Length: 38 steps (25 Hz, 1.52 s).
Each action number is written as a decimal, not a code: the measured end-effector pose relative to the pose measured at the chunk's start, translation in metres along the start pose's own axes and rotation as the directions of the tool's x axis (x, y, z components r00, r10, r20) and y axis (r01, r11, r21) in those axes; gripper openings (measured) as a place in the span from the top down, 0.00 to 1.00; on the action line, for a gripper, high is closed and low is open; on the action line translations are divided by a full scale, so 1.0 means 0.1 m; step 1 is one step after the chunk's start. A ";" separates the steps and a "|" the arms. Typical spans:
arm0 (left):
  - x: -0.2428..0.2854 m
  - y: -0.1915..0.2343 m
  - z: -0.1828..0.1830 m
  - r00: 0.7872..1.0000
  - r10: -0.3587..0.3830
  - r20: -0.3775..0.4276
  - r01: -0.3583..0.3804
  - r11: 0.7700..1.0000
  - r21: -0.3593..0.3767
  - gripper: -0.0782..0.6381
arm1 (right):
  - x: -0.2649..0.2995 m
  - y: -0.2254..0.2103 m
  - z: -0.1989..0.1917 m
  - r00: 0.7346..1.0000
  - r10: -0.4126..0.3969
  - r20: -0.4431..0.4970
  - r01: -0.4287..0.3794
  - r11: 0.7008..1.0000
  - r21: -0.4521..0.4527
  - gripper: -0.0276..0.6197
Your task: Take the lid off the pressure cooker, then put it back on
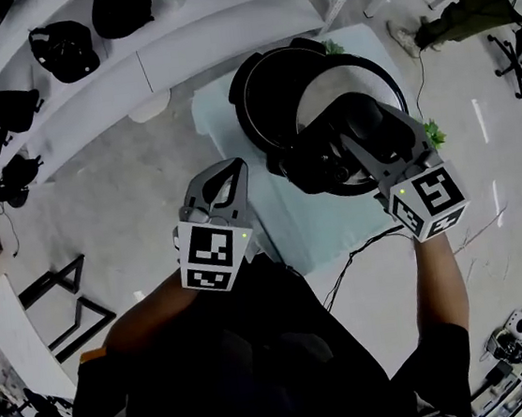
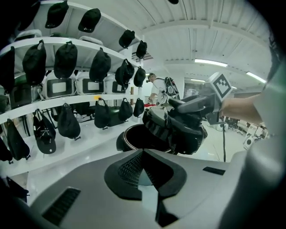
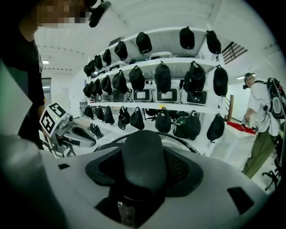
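White table [image 1: 295,238] under open cooker [image 1: 252,100], lid [image 1: 318,169] in right tool [image 1: 361,130]
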State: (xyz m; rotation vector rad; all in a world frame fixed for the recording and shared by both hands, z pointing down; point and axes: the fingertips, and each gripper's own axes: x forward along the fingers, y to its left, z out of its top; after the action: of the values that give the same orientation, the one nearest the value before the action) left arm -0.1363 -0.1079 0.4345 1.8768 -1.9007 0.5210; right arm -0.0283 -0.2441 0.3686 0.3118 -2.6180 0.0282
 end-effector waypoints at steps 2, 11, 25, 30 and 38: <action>0.01 0.07 -0.03 1.000 0.013 -0.008 -0.013 1.000 -0.008 0.88 | 0.18 0.02 0.03 0.998 0.063 -0.008 -0.063 0.998 -0.026 0.51; 0.18 0.31 -0.08 0.999 0.040 -0.008 -0.041 0.999 -0.030 0.88 | 0.77 0.08 0.07 0.973 0.218 -0.069 -0.226 0.966 -0.127 0.51; 0.31 0.54 -0.08 0.998 0.064 -0.025 -0.066 0.995 -0.072 0.88 | 1.20 0.17 -0.07 0.928 0.339 -0.157 -0.364 0.915 -0.173 0.51; 0.33 0.56 -0.11 0.997 0.067 -0.027 -0.069 0.994 -0.081 0.88 | 1.26 0.18 -0.11 0.910 0.375 -0.178 -0.403 0.901 -0.164 0.51; 0.33 0.55 -0.11 0.998 0.060 -0.026 -0.062 0.995 -0.083 0.88 | 1.23 0.14 -0.17 0.898 0.400 -0.184 -0.428 0.891 -0.149 0.51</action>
State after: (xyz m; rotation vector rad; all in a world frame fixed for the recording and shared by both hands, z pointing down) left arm -0.1913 -0.1290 0.4632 1.7565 -1.9394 0.4726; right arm -0.1276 -0.2552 0.4435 -0.3107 -2.4655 -0.0468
